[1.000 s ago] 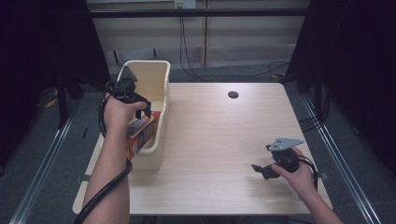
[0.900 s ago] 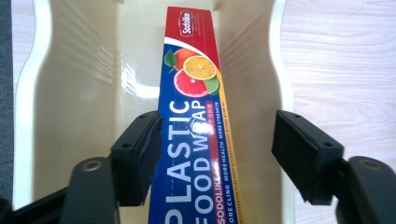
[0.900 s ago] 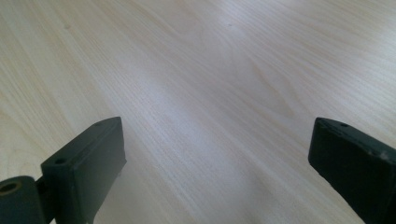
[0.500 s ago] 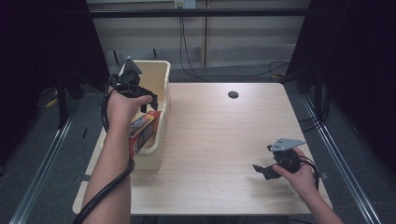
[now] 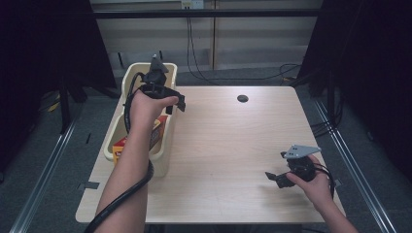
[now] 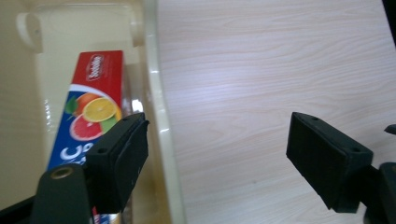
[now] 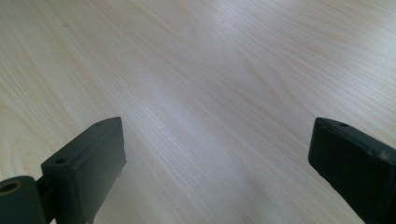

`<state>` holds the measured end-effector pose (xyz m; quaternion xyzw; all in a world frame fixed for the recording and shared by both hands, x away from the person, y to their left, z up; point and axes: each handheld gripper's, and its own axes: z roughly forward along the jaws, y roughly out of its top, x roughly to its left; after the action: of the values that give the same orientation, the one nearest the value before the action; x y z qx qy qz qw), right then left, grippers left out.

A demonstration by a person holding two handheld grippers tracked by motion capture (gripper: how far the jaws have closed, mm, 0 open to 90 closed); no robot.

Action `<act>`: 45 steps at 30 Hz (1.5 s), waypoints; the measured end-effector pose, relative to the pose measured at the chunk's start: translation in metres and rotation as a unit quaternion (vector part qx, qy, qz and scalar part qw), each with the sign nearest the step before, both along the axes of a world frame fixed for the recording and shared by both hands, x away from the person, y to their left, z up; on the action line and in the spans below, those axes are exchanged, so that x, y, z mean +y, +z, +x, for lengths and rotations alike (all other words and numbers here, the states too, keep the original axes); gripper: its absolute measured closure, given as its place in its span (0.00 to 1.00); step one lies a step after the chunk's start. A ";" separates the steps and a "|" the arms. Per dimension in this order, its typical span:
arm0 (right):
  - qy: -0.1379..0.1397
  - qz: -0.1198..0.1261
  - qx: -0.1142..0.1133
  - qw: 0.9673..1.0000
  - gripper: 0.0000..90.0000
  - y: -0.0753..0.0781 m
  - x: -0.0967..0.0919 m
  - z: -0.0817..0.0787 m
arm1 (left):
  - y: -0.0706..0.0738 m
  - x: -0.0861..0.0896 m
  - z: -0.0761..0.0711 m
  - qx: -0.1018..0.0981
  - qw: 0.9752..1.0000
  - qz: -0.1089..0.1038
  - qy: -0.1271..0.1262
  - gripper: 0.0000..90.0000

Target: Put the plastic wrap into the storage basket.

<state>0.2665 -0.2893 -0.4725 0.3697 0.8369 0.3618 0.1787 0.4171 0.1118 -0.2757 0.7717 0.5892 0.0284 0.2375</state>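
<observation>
Left gripper at 10 o'clock over bin rim, jaws just been opening, nothing between; juice box lies inside bin; right gripper at 4 o'clock, jaws wide, empty, above table.

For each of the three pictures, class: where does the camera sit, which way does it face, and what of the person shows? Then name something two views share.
High view: above the person's side, looking forward and down on the table; both forearms, left tongs, right tongs.
Left gripper view: rides the left tongs, facing the cream bin and boxed carton; jaws apart.
Right gripper view: rides the right tongs, facing bare tabletop.
Shared: bin and carton, in the high and left gripper views.
</observation>
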 end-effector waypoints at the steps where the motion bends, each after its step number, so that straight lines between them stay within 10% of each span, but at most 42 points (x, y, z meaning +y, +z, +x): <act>1: 0.000 0.000 0.000 1.000 0.04 0.000 0.000 0.000 | 0.000 -0.002 0.000 -0.002 1.000 -0.001 -0.001 0.23; 18: 0.000 0.002 -0.003 1.000 0.04 0.001 -0.001 -0.001 | -0.006 -0.048 -0.006 -0.016 0.998 -0.019 -0.061 0.21; 45: 0.000 0.000 -0.005 1.000 0.04 0.001 -0.001 -0.001 | -0.064 -0.081 -0.014 -0.012 0.994 -0.058 -0.094 0.21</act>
<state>0.2657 -0.2899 -0.4719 0.3681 0.8358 0.3637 0.1834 0.4027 0.0309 -0.3396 0.8085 0.5117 -0.0190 0.2900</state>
